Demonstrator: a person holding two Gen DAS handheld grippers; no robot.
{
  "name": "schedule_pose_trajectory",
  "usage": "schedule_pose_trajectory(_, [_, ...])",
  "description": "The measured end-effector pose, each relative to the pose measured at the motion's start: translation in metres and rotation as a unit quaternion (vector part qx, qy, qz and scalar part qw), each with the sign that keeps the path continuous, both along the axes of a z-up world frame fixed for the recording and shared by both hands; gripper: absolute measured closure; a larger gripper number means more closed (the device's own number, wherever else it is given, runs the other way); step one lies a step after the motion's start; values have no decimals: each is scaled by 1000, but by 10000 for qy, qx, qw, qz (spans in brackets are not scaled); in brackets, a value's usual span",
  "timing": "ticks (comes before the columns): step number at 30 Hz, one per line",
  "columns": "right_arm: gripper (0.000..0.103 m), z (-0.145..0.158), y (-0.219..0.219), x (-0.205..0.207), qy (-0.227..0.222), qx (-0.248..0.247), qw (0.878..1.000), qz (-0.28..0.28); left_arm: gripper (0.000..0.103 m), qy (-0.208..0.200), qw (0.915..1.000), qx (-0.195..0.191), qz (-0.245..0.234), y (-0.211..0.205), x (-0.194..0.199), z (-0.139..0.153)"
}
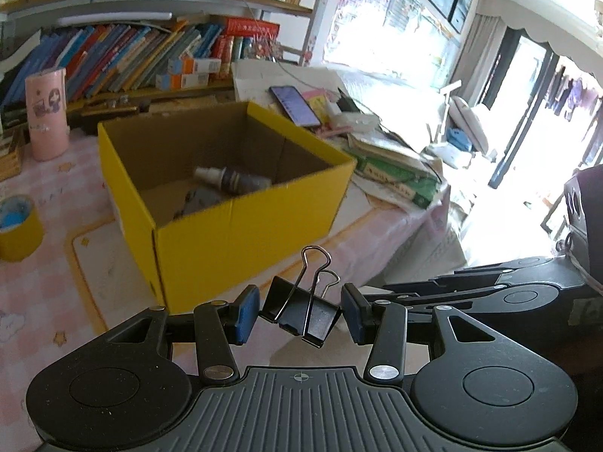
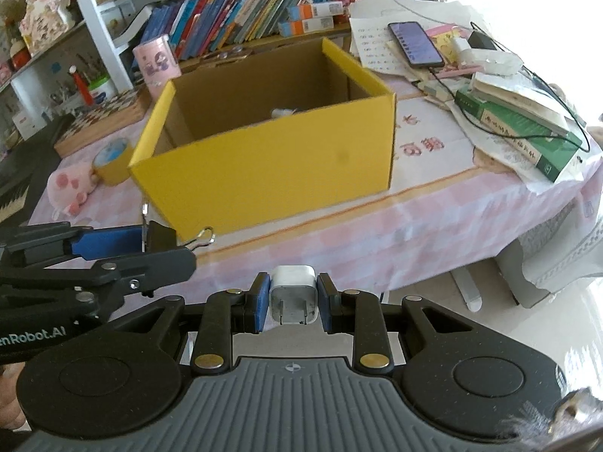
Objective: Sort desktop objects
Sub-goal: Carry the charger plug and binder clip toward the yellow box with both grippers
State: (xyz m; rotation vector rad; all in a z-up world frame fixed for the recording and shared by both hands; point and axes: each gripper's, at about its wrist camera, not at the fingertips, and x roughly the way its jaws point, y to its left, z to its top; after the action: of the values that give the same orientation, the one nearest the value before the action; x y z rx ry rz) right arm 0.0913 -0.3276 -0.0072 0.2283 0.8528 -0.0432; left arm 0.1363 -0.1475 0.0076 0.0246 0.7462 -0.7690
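Two grippers, each loaded, both short of the yellow cardboard box (image 2: 264,158) on the pink checked tablecloth (image 2: 433,203).

Item 1: my left gripper (image 1: 300,312), blue pads (image 1: 247,314) clamped on a black binder clip (image 1: 301,310). The clip sits tilted between the pads, its wire handles pointing up and away from me. From the right wrist view this gripper (image 2: 150,243) comes in from the left with the clip (image 2: 166,237) at its tip, near the box's front left corner.

Item 2: my right gripper (image 2: 293,301), pads closed on a white USB charger plug (image 2: 293,293), prongs facing back toward the camera. It hangs off the near table edge, in front of the box.

Item 3: the box (image 1: 226,203), open at the top, brown inside. Contents seen from the left wrist: a dark bottle with a white cap (image 1: 230,180) lying on its side, and a grey object (image 1: 201,199) beside it that I cannot identify.

Item 4: surroundings. Roll of yellow tape (image 2: 113,162) just left of the box, with a pink plush toy (image 2: 71,184) next to it. Pink cylindrical holder (image 2: 156,66) behind the box's left corner. Phone (image 2: 414,43) with its screen lit, on papers to the right rear. Green book (image 2: 524,135) under a pile of papers at the right edge
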Motion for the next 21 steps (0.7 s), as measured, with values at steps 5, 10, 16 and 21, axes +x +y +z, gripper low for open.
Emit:
schedule_pose_trajectory(5, [78, 13, -20, 14, -252, -29, 9997, 47, 57, -246, 9995, -89, 153, -12, 12, 16])
schedule_pose_trajectory(10, [78, 29, -36, 33, -570, -95, 9981, 191, 57, -496, 9979, -157, 373, -22, 29, 31])
schedule_pose_trajectory(16, [78, 44, -50, 61, -847, -146, 9953, 447, 57, -763, 9951, -29, 632, -35, 51, 39])
schedule_pose_trajectory(21, [78, 50, -56, 85, -972, -262, 9918, 784, 57, -978, 9916, 248, 811, -43, 69, 37])
